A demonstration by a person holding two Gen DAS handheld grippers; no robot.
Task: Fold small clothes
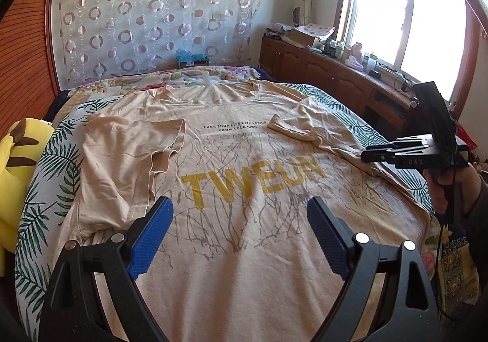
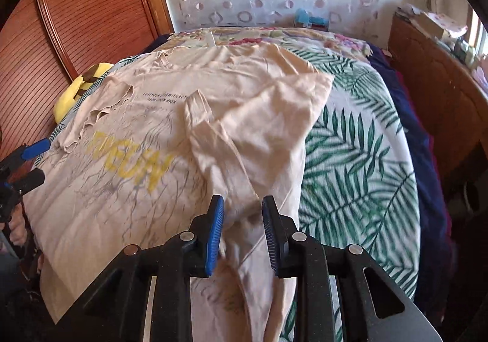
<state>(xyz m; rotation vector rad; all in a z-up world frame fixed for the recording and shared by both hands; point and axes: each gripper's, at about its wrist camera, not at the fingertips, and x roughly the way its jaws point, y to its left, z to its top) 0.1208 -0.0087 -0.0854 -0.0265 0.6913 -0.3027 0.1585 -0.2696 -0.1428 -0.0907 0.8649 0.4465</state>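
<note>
A beige T-shirt (image 1: 244, 165) with yellow "TWEUN" print lies face up on the bed, collar at the far end. Its left sleeve (image 1: 134, 140) and right sleeve (image 1: 308, 125) are folded in over the chest. My left gripper (image 1: 241, 217) is open and empty, hovering over the shirt's lower middle. My right gripper (image 2: 242, 217) is open a moderate gap, empty, above the shirt's (image 2: 189, 134) folded right side (image 2: 244, 140). The right gripper also shows in the left wrist view (image 1: 366, 156) at the shirt's right edge. The left gripper's fingertips (image 2: 36, 148) show at the right wrist view's left edge.
The bed has a palm-leaf sheet (image 2: 350, 153) and a floral quilt (image 1: 195, 76) at the far end. A yellow plush toy (image 1: 18, 153) lies at the bed's left. A wooden cabinet (image 1: 329, 73) with clutter stands under the window on the right. A wooden wardrobe (image 2: 76, 21) is on the left.
</note>
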